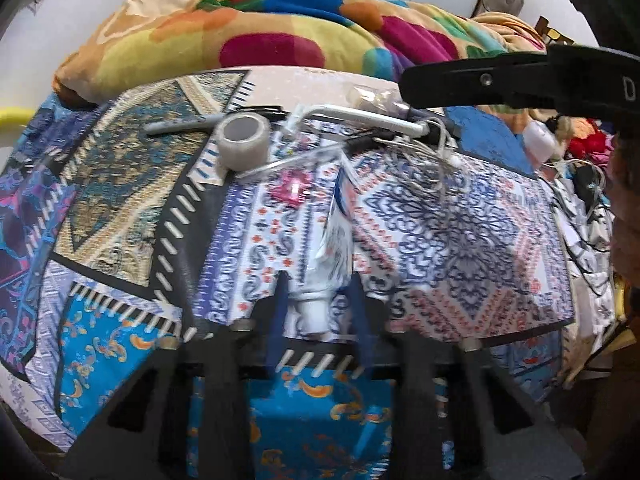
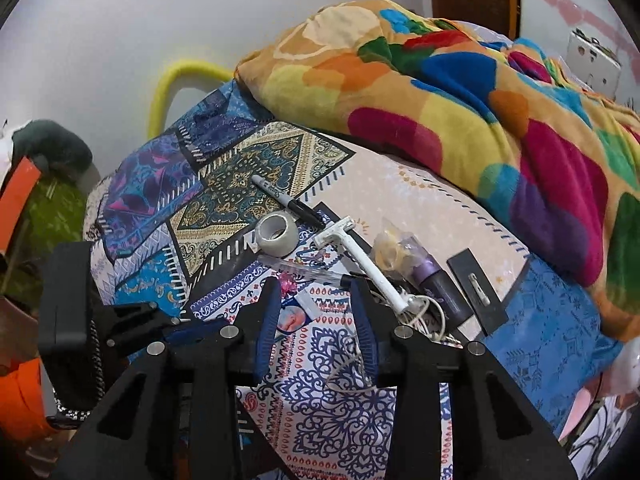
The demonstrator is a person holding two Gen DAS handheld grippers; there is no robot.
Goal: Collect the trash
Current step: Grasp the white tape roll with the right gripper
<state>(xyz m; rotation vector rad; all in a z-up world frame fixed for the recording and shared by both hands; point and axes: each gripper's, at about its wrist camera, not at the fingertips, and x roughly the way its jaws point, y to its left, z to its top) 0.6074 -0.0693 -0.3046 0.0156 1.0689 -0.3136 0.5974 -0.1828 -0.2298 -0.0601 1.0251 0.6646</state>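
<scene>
One white tube [image 1: 320, 280] (capped) in left claw [image 1: 320, 300]

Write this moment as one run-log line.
left gripper: shut on white tube | right gripper: open, empty | razor, tape: on bed

On the patchwork bedspread [image 2: 224, 184], a marker [image 2: 286, 202] lies behind the tape roll [image 2: 277, 233]. Right of the roll lies a razor [image 2: 362, 256], then a small bottle [image 2: 434, 280]. A tangled cord [image 2: 420, 316] lies at the razor's near end. A rumpled blanket [image 2: 460, 92] is heaped behind them all.
</scene>
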